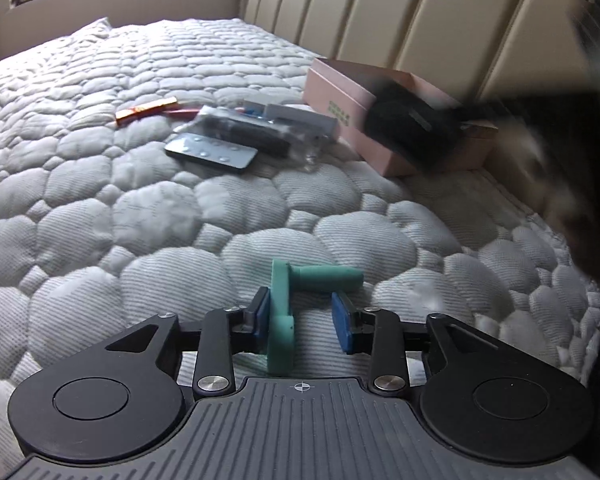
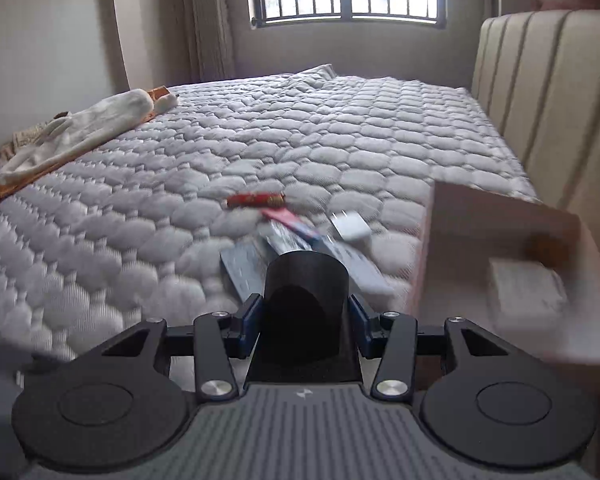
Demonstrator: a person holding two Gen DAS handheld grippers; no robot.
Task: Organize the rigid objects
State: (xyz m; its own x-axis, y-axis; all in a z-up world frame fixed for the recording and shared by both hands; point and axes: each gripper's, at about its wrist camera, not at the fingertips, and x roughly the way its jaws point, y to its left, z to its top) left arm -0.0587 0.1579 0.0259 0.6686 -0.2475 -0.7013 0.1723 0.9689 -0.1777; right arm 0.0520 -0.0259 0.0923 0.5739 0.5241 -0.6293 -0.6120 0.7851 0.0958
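Between the blue pads (image 1: 262, 312) of the left gripper (image 1: 305, 317), a matte teal T-shaped piece (image 1: 286, 312) is lying on the quilted mattress (image 1: 140, 220), jaws standing apart, one pad touching it. Ahead, a blister pack (image 1: 211, 151) and a pink box (image 1: 340, 100) are resting; print unreadable. Further right, the right gripper (image 2: 305, 322) is clamping a smooth black cylinder (image 2: 306, 292); a blurred box (image 2: 500, 240) is sitting beside it

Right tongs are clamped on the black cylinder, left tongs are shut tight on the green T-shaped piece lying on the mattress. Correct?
Not quite. The left tongs are open: the green T-shaped piece lies on the mattress against the left pad, with a clear gap to the right pad, as the left wrist view shows. The right tongs are indeed clamped on the black cylinder.
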